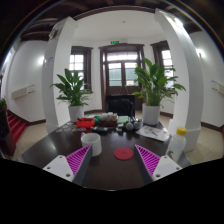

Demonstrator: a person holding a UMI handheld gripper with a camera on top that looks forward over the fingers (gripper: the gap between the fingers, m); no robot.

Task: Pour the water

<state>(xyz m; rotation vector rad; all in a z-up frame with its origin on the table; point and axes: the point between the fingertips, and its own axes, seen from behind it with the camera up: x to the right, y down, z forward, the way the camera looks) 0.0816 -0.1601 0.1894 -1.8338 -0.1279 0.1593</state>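
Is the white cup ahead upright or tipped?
Upright: the white cup stands on the table, rim up, just ahead of the open gripper.

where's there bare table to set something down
Bare table lies between the gripper fingers, short of the red coaster, and left of the white cup. The far side is crowded: clutter by the plant pots. The fingers are open and empty.

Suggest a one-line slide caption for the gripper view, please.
Open tongs hover over a dark table, with a white cup and red coaster just ahead.
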